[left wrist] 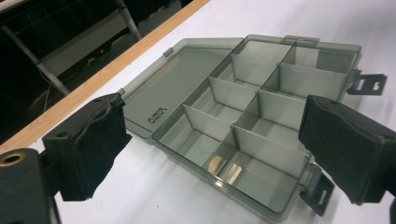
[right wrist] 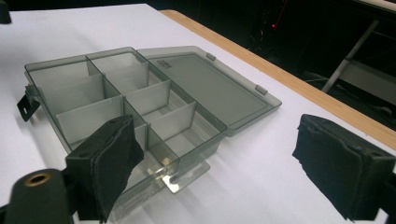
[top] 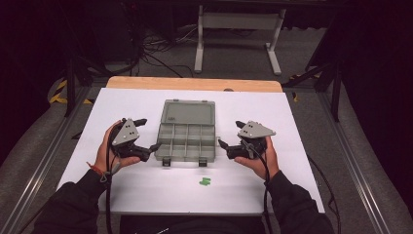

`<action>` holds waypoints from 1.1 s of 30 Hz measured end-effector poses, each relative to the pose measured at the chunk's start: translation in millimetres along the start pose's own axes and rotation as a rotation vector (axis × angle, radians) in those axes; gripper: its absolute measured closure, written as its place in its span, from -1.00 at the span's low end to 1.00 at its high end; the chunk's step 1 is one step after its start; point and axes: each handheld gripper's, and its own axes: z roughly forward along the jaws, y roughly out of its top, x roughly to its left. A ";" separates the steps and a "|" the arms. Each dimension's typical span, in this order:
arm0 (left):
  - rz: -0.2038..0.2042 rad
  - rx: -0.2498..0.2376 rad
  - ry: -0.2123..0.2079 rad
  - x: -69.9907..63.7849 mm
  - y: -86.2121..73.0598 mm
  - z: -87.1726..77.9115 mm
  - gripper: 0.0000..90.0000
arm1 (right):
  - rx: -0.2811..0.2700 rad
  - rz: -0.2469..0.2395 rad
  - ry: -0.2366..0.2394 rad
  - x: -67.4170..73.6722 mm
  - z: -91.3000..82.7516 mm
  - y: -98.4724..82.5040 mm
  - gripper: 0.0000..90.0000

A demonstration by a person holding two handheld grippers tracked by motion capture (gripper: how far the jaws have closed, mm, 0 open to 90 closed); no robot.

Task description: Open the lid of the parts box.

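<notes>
Lying open, the compartment box (top: pixel 187 135) (every visible cell bare) sat between the left gripper (top: pixel 144 137) and right gripper (top: pixel 227 138), both wide apart, holding nothing.

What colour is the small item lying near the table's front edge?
Green; the small item shows best in the high view.

A translucent grey plastic organiser box (top: pixel 186 136) is seen lying flat on the white tabletop, its lid (top: pixel 188 111) thrown fully open and laid back flat toward the far edge. The tray (left wrist: pixel 254 119) is divided by thin upright walls into rectangular compartments in two rows, and every one looks bare. Two dark latch tabs (left wrist: pixel 317 192) are left hanging loose off the near front wall. The box is set squarely, near the table's middle.
</notes>
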 end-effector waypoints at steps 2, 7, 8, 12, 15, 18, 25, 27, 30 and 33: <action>-0.003 -0.001 -0.005 -0.7 -2.2 -3.7 -0.83 | 0.004 -0.007 -0.006 0.7 -3.3 -1.8 -0.71; -0.017 -0.010 -0.020 -3.0 -9.9 -12.9 -0.83 | 0.004 0.008 0.004 2.5 -11.8 -7.6 -0.71; -0.018 -0.012 -0.018 -3.2 -10.9 -13.8 -0.83 | 0.008 0.003 0.004 3.6 -13.6 -8.9 -0.71; -0.032 -0.012 -0.016 -5.8 -15.9 -19.4 -0.84 | 0.006 0.001 0.012 7.2 -19.4 -13.3 -0.71; -0.036 -0.009 -0.013 -7.5 -18.0 -22.2 -0.85 | 0.009 -0.014 0.009 10.5 -24.0 -16.4 -0.71; -0.039 -0.001 -0.013 -12.5 -22.7 -27.2 -0.85 | 0.004 -0.013 0.013 11.8 -29.3 -19.2 -0.71; -0.038 0.021 -0.021 -21.1 -29.6 -33.0 -0.85 | 0.017 -0.036 0.029 12.8 -37.2 -24.3 -0.71; -0.040 0.024 -0.024 -23.9 -31.9 -34.9 -0.86 | 0.020 -0.038 0.030 13.9 -38.7 -25.3 -0.71; -0.052 0.020 -0.035 -26.2 -33.6 -36.7 -0.86 | 0.028 -0.036 0.041 16.7 -39.3 -27.5 -0.71; -0.063 0.026 -0.057 -28.9 -36.8 -38.8 -0.86 | 0.044 -0.052 0.052 22.2 -38.4 -30.4 -0.71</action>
